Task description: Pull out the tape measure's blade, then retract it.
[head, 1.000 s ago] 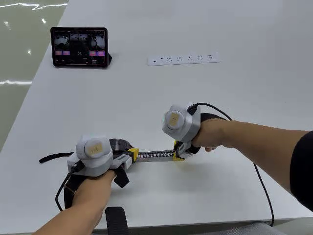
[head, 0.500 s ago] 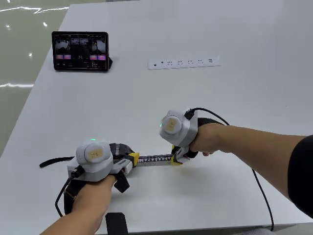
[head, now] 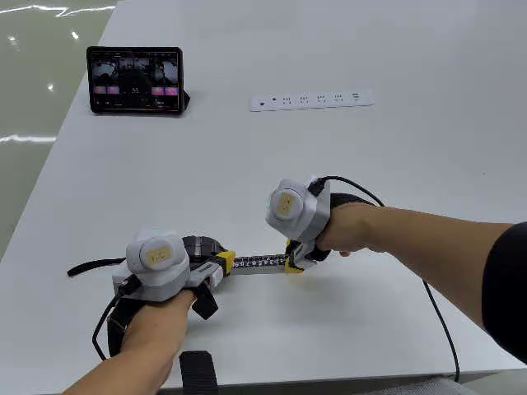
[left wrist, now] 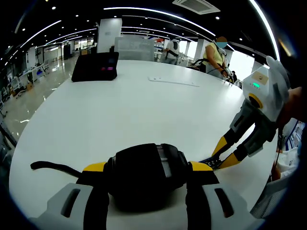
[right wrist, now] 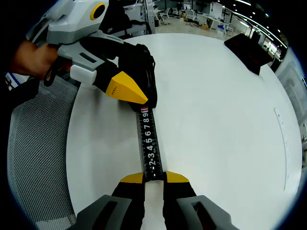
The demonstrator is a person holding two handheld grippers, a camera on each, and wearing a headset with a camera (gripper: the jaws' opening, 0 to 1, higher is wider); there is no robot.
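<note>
The blade (right wrist: 148, 143) shows black numerals 2 to 9, running toward the case (right wrist: 141, 67). The right gripper (right wrist: 153, 178) pinches the blade's end, opposite the case; the left gripper (left wrist: 148, 167) clamps the case.

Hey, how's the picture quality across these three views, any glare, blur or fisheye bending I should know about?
Head view: even light, sharp, glare streaks on the glossy floor, faint shadows on the table. Left gripper view: fisheye bends the ceiling lights; the tape measure looms large. Right gripper view: blade numerals crisp, table edge curved.
</note>
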